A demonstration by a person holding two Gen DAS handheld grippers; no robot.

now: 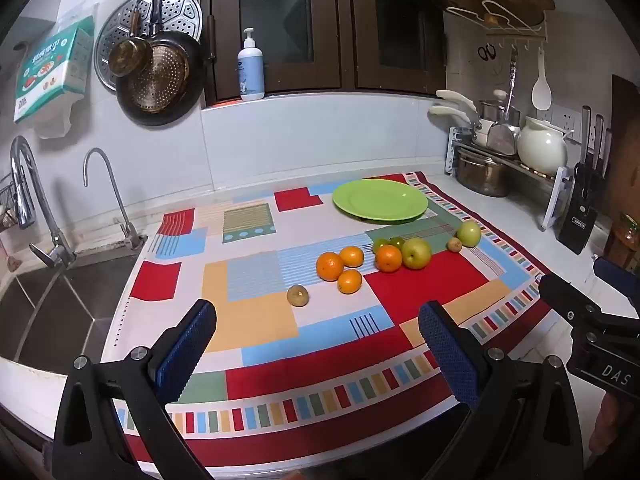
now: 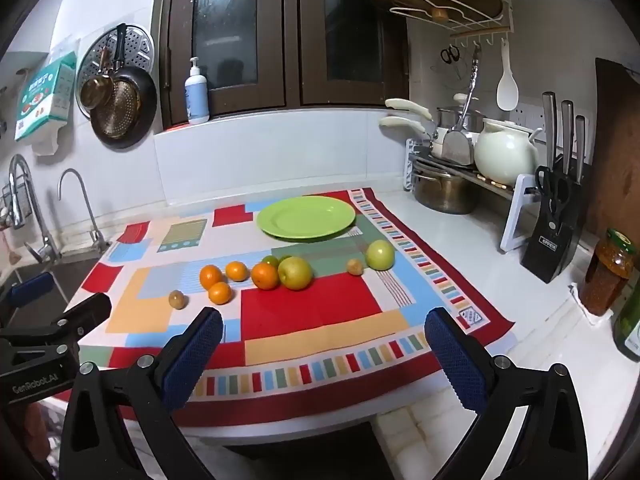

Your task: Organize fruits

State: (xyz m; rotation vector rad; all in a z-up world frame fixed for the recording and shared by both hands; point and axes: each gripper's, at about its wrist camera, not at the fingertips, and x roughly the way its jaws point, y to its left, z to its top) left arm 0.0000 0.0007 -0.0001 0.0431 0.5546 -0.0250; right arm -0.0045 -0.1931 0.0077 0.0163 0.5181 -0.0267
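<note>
Kitchen counter [image 1: 516, 208], both grippers wide, tilted down

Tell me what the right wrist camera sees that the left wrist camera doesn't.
Only the right wrist view: an amber jar and a green bottle at the counter's right edge. Only the left wrist view: the sink basin. Both: the empty green plate, the fruits on the cloth, and both grippers, left and right, open and empty.

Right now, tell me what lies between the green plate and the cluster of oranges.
Only bare patterned cloth lies between the green plate and the oranges; no fruit or tool. The right wrist view shows it best.
</note>
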